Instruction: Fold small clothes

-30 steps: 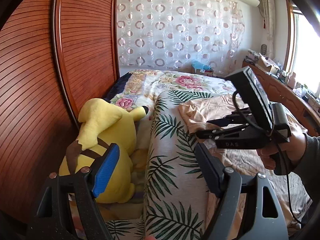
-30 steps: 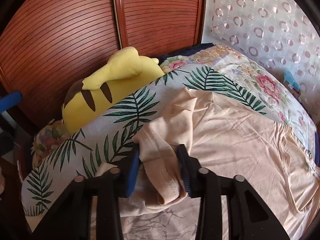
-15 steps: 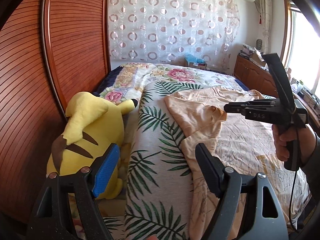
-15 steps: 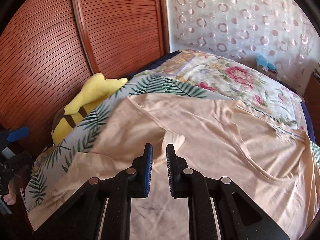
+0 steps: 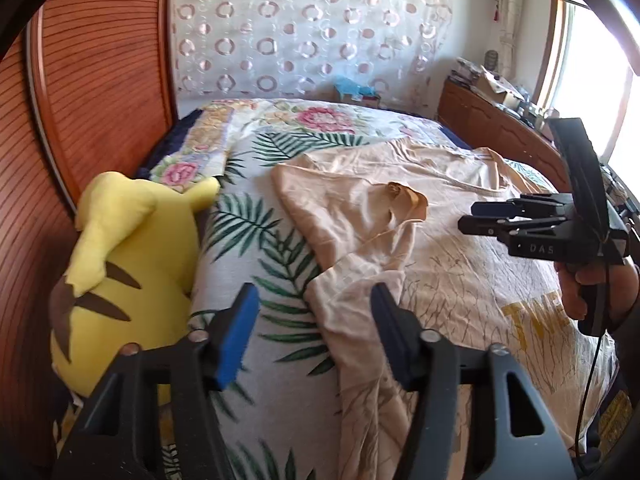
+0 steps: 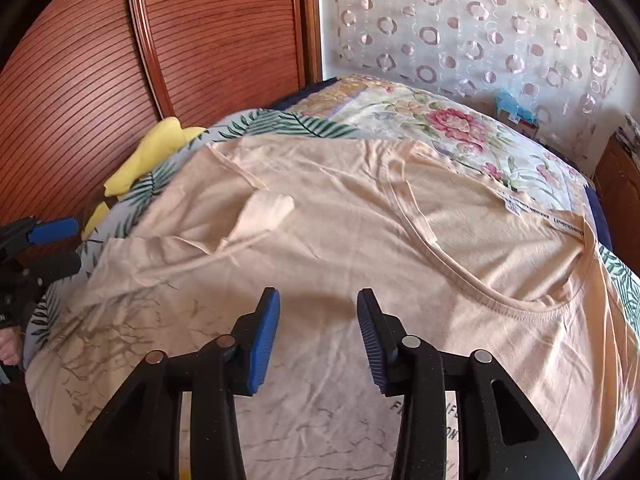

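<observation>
A peach T-shirt [image 6: 360, 240] lies spread on the bed, its left sleeve [image 6: 264, 212] folded in onto the chest. My right gripper [image 6: 318, 336] hovers over the shirt's front; its jaws are opening and hold nothing. In the left wrist view the right gripper [image 5: 480, 216] hangs at the right, in a person's hand [image 5: 588, 288]. My left gripper [image 5: 312, 328] stands over the shirt's [image 5: 400, 248] left side edge. Its jaws are closing with the rumpled edge [image 5: 344, 300] between them, and the pads do not pinch it. The left gripper [image 6: 48, 248] also shows at the right wrist view's left border.
A yellow plush toy [image 5: 128, 248] sits left of the bed against ribbed wooden doors [image 5: 100, 80]. The bed has a leaf-print cover [image 5: 256, 216] and a floral quilt [image 5: 320, 116] further back. A cluttered wooden sideboard [image 5: 492, 120] stands at the right under the window.
My right gripper let go of the sleeve, which now lies folded on the shirt, drew back and opened. My left gripper came down to the shirt's side edge and its jaws narrowed.
</observation>
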`<state>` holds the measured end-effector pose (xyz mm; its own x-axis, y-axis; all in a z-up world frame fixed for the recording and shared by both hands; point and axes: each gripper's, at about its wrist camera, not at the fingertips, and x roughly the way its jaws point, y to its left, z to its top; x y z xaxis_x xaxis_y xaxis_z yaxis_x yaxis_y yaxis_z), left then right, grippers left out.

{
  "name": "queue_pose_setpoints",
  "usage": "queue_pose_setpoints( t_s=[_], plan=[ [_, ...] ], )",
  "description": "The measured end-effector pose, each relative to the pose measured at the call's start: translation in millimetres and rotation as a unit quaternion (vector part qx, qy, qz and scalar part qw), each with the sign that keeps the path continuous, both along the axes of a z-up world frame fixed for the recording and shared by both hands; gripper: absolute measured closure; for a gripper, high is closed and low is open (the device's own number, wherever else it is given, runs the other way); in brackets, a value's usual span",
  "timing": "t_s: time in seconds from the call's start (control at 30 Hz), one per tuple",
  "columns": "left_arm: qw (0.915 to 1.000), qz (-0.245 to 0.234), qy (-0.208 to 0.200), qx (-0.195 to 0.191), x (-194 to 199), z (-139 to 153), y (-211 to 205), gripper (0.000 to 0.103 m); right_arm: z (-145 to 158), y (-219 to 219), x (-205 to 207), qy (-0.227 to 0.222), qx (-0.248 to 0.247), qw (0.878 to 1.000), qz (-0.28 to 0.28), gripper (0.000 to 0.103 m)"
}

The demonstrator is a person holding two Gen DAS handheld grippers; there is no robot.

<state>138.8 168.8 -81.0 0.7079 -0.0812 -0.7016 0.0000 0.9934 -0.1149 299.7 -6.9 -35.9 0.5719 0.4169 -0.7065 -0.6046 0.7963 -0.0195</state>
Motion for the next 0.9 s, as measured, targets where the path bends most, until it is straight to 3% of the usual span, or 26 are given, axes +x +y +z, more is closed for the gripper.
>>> queue_pose_setpoints(
  t_s=[0.13,0.2,0.3,0.47,0.57,0.63,0.9],
  plan=[
    [0.9999,0.003,0.014,-0.004,10.9,-5.7,-0.1,0.065,-1.1,-4.4,0.7,-0.001,0.009,1.000,0.005,0.053],
    [0.9998,0.004,0.020,-0.004,16.0,-8.1,1.6,0.068,-3.1,-5.9,-1.9,-0.008,0.007,1.000,0.016,0.041],
    [0.9994,0.005,0.031,-0.012,22.7,-13.2,5.9,0.069,-8.9,2.9,-8.7,-0.026,-0.020,0.999,0.027,0.031],
    [0.9985,-0.004,0.036,-0.040,25.5,-19.0,8.4,0.069,-8.7,1.0,-11.5,-0.021,-0.016,0.999,0.021,0.028],
    [0.9981,-0.012,0.039,-0.045,26.5,-21.9,6.3,0.082,-8.7,3.2,-14.8,-0.026,-0.023,0.999,0.018,0.026],
    [0.9981,-0.021,0.034,-0.048,25.5,-20.9,3.5,0.096,-7.7,3.9,-15.4,-0.025,-0.022,0.999,0.017,0.026],
    [0.9983,-0.057,-0.013,-0.005,12.0,13.4,-25.6,0.097,-7.5,3.1,-10.8,-0.025,-0.022,0.999,0.016,0.025]
  ],
)
